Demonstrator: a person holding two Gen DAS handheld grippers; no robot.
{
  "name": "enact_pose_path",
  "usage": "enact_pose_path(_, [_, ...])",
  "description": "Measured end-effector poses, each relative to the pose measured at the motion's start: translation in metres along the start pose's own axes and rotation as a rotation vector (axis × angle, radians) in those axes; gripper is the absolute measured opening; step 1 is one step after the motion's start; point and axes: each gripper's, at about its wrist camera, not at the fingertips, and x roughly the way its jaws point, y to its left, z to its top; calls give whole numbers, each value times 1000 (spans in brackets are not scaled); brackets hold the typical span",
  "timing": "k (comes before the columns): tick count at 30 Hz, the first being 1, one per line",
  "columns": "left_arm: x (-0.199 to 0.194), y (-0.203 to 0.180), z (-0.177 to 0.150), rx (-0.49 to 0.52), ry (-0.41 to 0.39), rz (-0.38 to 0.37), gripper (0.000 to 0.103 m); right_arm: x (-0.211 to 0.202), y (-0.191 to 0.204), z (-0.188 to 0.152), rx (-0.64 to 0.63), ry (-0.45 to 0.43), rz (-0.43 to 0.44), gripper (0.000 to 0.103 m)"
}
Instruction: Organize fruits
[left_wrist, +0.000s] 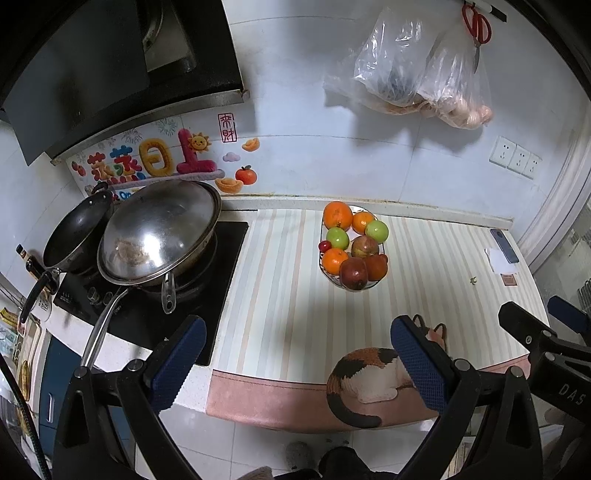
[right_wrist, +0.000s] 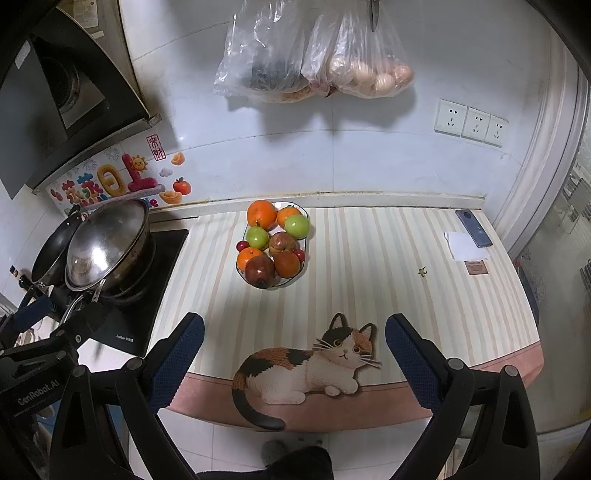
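The fruits sit heaped on an oval plate (right_wrist: 303, 211) toward the back of the counter, near the wall: a large orange (right_wrist: 261, 214) at the far end, two green apples (right_wrist: 296, 225) behind a reddish apple (right_wrist: 282, 242), and a dark red pomegranate (right_wrist: 260, 272) at the near rim beside another orange (right_wrist: 249, 257). The plate rests on a striped mat (right_wrist: 369, 258) whose front edge carries a calico cat figure (right_wrist: 295, 365). To the plate's left, a lidded wok (left_wrist: 159, 236) stands on the stove. At the mat's far right corner lies a phone (right_wrist: 473, 228). The left gripper (left_wrist: 299, 363) and the right gripper (right_wrist: 294, 363) both hover near the counter's front edge, well apart from the plate, jaws spread wide and empty.
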Motion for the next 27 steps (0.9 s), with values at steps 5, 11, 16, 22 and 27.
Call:
enact_pose_path(5, [2, -1, -1, 4, 4, -3, 103, 0, 0, 1, 0, 2, -1, 100])
enact_pose_path(11, [0, -1, -1, 4, -2, -3, 103, 0, 0, 1, 2, 3, 2, 100])
enact_pose_path(16, [-1, 0, 0, 2, -7, -2, 103, 0, 0, 1, 4, 3, 3, 100])
enact_pose_path(22, [-2, -1, 1, 4, -10, -2, 103, -1, 1, 0, 3, 1, 3, 100])
enact_pose_path(27, [-4, -1, 2, 4, -14, -5, 103, -2, 2, -1, 5, 2, 6, 100])
